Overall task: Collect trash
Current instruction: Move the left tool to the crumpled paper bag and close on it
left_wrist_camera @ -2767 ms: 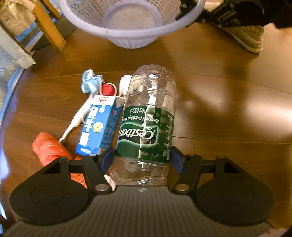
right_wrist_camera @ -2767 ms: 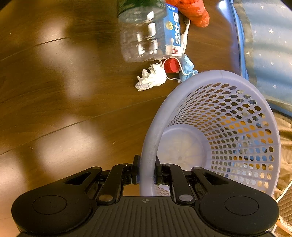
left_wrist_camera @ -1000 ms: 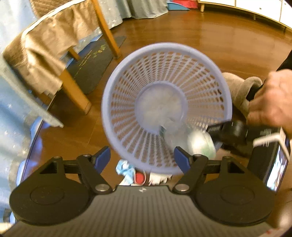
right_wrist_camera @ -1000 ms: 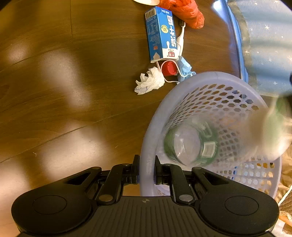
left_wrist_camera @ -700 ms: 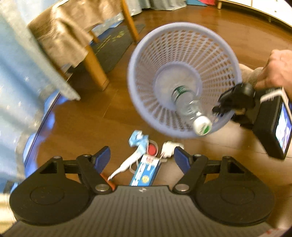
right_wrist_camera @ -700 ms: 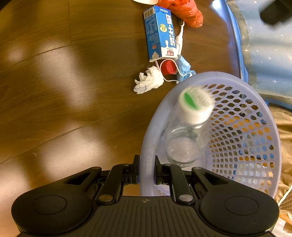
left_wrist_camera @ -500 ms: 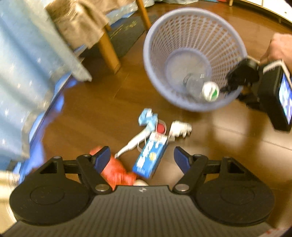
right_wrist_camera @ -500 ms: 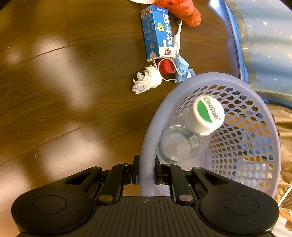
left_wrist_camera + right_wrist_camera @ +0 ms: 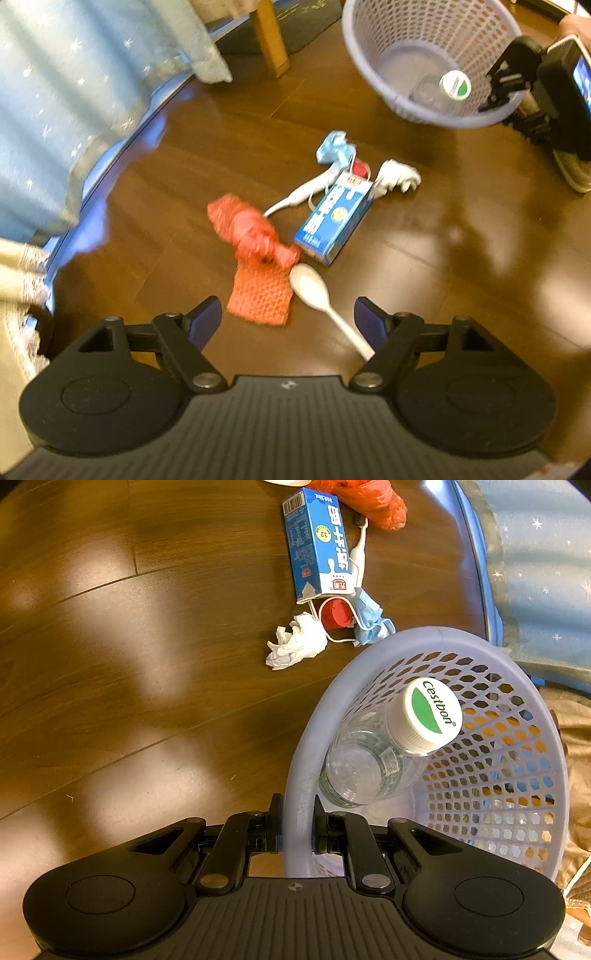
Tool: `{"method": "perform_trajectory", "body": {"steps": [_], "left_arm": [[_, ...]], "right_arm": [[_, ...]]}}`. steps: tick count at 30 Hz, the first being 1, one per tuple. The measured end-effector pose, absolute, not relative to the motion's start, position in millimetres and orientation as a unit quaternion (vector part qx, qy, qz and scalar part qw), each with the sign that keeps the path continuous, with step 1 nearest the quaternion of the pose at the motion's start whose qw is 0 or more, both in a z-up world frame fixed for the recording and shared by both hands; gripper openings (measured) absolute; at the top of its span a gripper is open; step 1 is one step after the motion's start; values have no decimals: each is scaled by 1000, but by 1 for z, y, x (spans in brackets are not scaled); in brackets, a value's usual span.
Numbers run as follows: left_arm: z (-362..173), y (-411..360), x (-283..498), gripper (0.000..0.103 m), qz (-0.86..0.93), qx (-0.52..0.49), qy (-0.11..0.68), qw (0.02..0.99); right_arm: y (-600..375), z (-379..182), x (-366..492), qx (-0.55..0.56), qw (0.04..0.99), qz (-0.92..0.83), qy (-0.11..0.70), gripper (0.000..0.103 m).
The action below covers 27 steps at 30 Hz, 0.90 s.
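The right tool is pinched on the rim of the basket, which tilts above the floor. A bottle lies inside the basket, its cap toward the opening. The left tool is spread wide and holds nothing. Near the basket, a carton lies on the floor; around the carton lie an orange net, a spoon, a toothbrush, a mask, a red cap and a tissue.
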<state>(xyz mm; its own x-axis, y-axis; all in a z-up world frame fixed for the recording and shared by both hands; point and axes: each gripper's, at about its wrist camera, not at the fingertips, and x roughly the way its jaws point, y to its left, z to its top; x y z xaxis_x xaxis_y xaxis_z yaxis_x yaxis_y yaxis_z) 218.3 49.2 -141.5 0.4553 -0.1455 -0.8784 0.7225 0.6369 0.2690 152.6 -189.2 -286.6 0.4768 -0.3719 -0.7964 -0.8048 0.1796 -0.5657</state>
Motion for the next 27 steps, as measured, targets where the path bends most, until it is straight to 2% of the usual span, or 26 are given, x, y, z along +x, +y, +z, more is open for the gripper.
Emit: {"method": "perform_trajectory", "body": {"steps": [27], "left_arm": [[-211, 120, 167, 83, -284, 348, 510, 733]], "right_arm": [[-169, -290, 159, -617, 592, 176, 488, 9]]}}
